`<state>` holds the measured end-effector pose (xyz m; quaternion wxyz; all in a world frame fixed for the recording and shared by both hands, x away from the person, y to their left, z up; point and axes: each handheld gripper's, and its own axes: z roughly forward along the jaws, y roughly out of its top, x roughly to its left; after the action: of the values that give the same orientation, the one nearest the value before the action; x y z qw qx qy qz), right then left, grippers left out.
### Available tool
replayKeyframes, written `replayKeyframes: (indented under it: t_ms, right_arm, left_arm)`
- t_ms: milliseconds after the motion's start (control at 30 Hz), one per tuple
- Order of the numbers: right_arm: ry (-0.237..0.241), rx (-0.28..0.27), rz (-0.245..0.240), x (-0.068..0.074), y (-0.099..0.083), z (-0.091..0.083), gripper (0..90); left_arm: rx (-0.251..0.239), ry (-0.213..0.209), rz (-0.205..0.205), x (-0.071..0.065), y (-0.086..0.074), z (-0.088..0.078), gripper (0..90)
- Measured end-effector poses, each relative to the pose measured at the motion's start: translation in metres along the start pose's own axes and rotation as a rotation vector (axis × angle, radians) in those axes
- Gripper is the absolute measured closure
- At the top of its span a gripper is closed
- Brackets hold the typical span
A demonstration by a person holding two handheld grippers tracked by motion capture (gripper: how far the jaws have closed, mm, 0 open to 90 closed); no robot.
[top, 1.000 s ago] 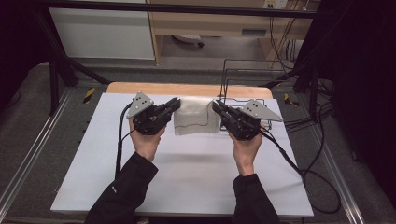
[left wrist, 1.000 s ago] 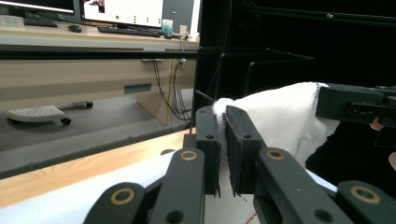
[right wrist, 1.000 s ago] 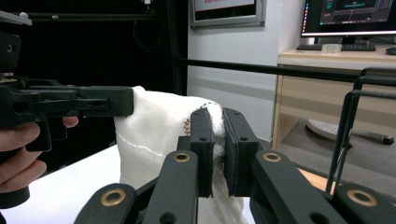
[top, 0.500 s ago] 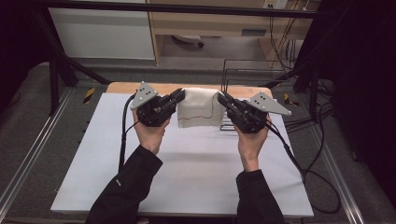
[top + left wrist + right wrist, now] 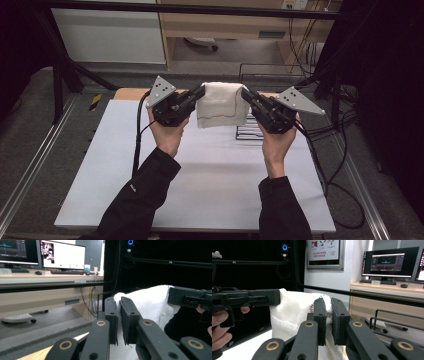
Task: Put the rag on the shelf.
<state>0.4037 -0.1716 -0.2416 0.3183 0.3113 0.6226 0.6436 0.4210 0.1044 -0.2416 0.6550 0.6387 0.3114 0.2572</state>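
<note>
A white folded towel [image 5: 221, 104] hangs in the air over the far part of the white table [image 5: 200, 180], stretched between both grippers. My left gripper [image 5: 199, 92] is shut on the towel's upper left corner, my right gripper [image 5: 246, 93] on its upper right corner. In the left gripper view the jaws pinch the towel [image 5: 147, 305] edge at my left gripper [image 5: 119, 315], and the other gripper holds the far corner. In the right gripper view my right gripper [image 5: 328, 315] clamps the towel [image 5: 292, 315] the same way. The towel's lower edge hangs free.
A black wire rack [image 5: 250, 132] lies on the table behind the towel, toward the right. Cables [image 5: 320, 160] trail off the right side. A wooden board edge [image 5: 127, 93] shows at the table's far left. Desks with monitors [image 5: 389, 262] stand beyond.
Both grippers have risen and moved away from the person, lifting the towel off the table. It now hangs between them, and the wire rack beneath is uncovered.
</note>
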Motion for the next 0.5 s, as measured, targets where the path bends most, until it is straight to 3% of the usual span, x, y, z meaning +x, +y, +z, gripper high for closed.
replayKeyframes:
  t_ms: [300,500]
  right_arm:
    - [-0.016,-0.021,-0.005,-0.008,0.014,-0.001,83.5]
    - [-0.033,-0.027,-0.001,-0.015,0.021,0.0,83.5]
  left_arm:
    - [-0.026,-0.009,-0.022,-0.002,0.013,0.012,84.0]
    - [-0.033,-0.005,-0.016,-0.005,0.019,0.022,84.0]
